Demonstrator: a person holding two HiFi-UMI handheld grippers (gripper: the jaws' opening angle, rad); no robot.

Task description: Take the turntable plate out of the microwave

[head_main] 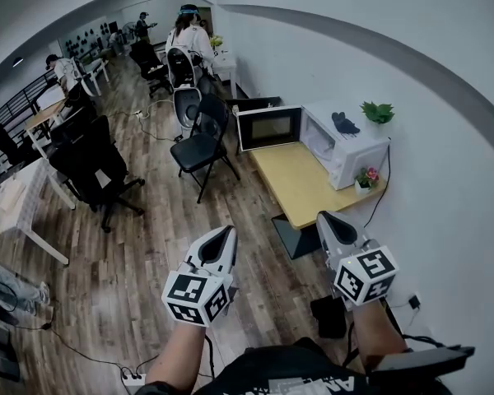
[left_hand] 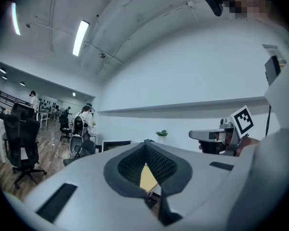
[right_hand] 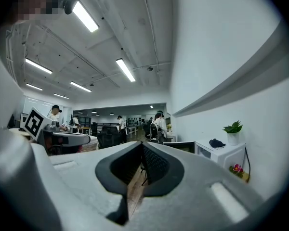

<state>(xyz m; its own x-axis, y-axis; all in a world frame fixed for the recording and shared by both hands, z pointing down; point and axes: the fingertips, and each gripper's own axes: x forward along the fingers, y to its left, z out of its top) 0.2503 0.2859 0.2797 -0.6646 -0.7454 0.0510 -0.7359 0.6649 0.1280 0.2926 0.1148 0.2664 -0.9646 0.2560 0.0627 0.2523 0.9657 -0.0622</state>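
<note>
A white microwave (head_main: pixel 346 146) stands at the far end of a wooden table (head_main: pixel 300 186) against the wall, its door (head_main: pixel 268 127) swung open to the left. From here the cavity is too small and dark to show the turntable plate. Both grippers are held level well short of the table, above the wood floor. My left gripper (head_main: pixel 228 232) is shut and empty; from its own camera the jaws (left_hand: pixel 145 146) meet at the tips. The right gripper (head_main: pixel 328 218) is likewise shut with nothing in it (right_hand: pixel 142 146). The microwave (right_hand: pixel 221 153) lies ahead to its right.
A black folding chair (head_main: pixel 202 143) stands just left of the table's far end. A potted plant (head_main: pixel 377 112) and a dark object (head_main: pixel 344 123) sit on the microwave; a small flower pot (head_main: pixel 365 178) is beside it. Office chairs, desks and people fill the left and back.
</note>
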